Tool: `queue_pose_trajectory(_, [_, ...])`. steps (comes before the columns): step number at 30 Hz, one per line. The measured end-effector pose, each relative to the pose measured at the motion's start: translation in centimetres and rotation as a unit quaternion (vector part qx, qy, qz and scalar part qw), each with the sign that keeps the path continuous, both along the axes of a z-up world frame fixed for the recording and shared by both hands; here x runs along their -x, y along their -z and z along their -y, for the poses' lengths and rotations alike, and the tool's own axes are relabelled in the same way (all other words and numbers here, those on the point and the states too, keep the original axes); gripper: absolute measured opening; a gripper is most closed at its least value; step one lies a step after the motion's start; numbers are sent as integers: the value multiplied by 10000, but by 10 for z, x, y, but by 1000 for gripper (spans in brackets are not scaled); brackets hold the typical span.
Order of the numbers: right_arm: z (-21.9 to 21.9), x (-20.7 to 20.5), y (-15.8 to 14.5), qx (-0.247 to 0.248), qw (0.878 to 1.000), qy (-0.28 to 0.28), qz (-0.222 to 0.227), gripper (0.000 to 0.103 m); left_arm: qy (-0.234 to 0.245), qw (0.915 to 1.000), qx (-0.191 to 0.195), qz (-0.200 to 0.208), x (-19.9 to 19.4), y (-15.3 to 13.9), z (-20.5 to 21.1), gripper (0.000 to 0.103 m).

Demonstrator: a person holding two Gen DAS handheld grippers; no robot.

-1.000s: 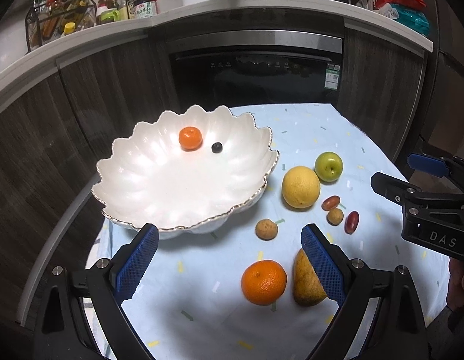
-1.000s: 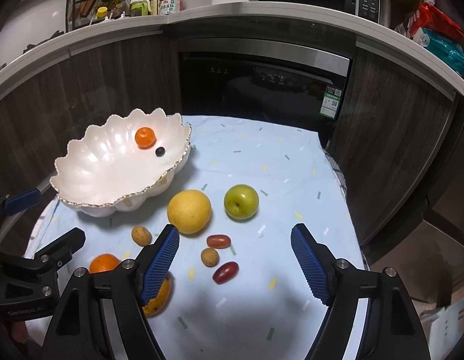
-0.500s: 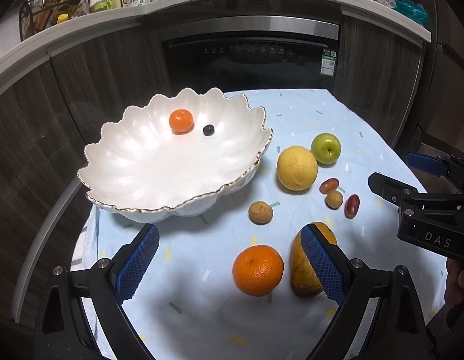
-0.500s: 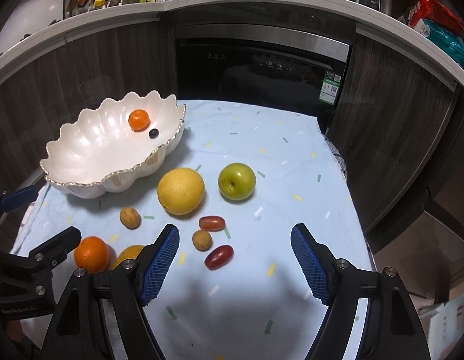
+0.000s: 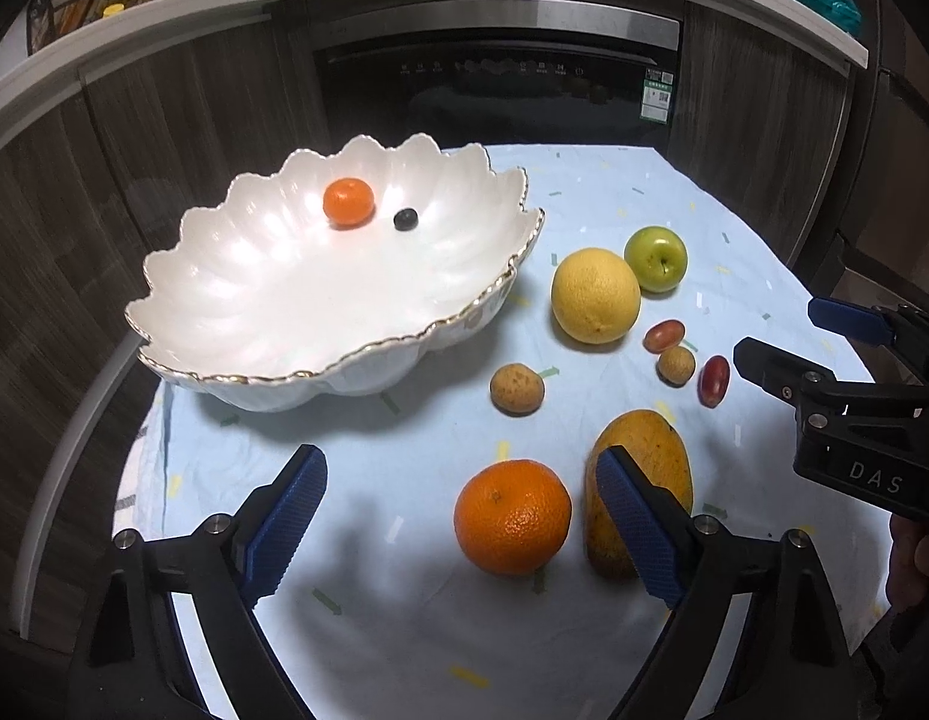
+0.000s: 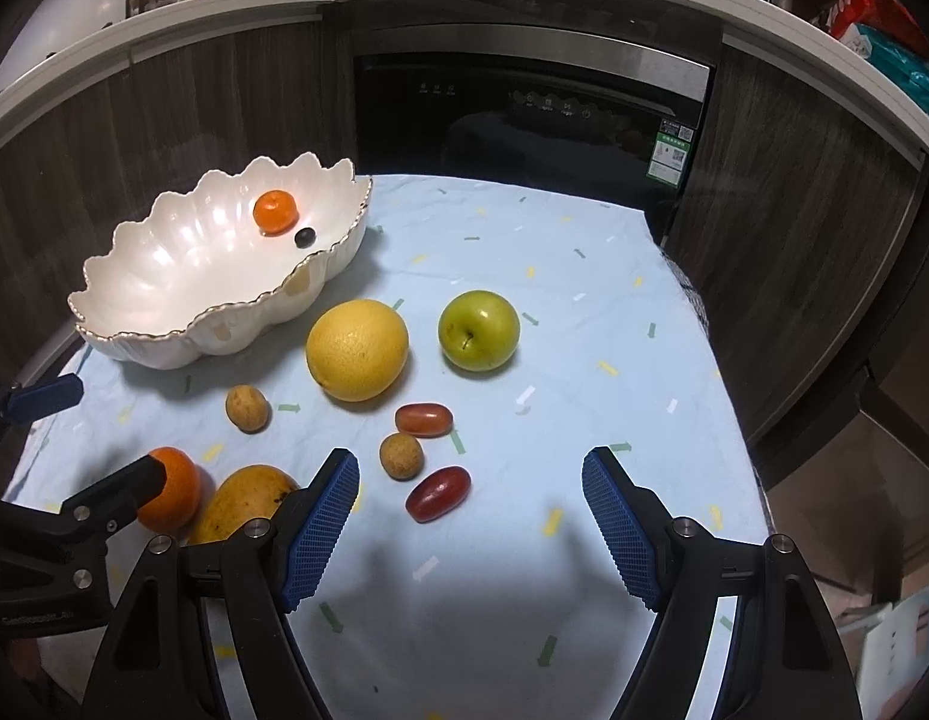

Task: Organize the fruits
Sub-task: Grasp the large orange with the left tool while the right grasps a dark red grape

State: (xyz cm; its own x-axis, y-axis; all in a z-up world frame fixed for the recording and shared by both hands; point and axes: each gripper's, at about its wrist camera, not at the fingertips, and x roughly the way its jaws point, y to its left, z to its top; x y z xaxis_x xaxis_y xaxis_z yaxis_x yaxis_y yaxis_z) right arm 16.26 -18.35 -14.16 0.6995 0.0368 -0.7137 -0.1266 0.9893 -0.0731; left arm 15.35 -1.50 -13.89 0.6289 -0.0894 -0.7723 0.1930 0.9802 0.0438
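Both grippers have lowered toward the near fruit. Left gripper (image 5: 461, 531) spread wide, empty, beside large round orange (image 5: 512, 516); right gripper (image 6: 470, 531) spread, empty. White scalloped porcelain bowl (image 5: 224, 300) far left holds two pieces; pick imminent.

One bowl (image 5: 320, 306); ten fruits: two oranges (image 5: 511, 516), two longans (image 5: 517, 389), two red grapes (image 5: 713, 380), one each grapefruit (image 5: 595, 295), apple (image 5: 655, 258), mango (image 5: 650, 456), blueberry (image 5: 405, 219).

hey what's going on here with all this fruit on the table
A person holds a gripper in each hand above a table of fruit, sorting it into the white scalloped bowl. So far the bowl holds only a small orange and a dark berry. The left gripper hangs open near the large orange and mango. The right gripper is open too, holding nothing, near the red grape tomatoes.
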Motion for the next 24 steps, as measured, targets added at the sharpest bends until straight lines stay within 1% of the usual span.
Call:
queue_pose_trajectory(4, [-1, -2, 4, 10, 10000, -8, -50, 78, 1, 9999, 41, -105, -1, 6, -1, 90])
queue_pose_trajectory(8, [-1, -4, 8, 13, 10000, -6, -97, 78, 27, 9998, 72, -210, -3, 12, -1, 85])
queue_pose_trajectory(15, [-3, -7, 14, 32, 9999, -27, -158, 78, 41, 9993, 116, -345, -5, 19, -2, 81])
queue_pose_trajectory(19, [-2, -10, 18, 24, 9998, -24, -202, 78, 63, 9991, 177, -392, -5, 21, -3, 80])
queue_pose_trajectory(24, [-2, -16, 25, 33, 9996, -24, -286, 78, 79, 9978, 328, -571, -8, 26, -5, 74])
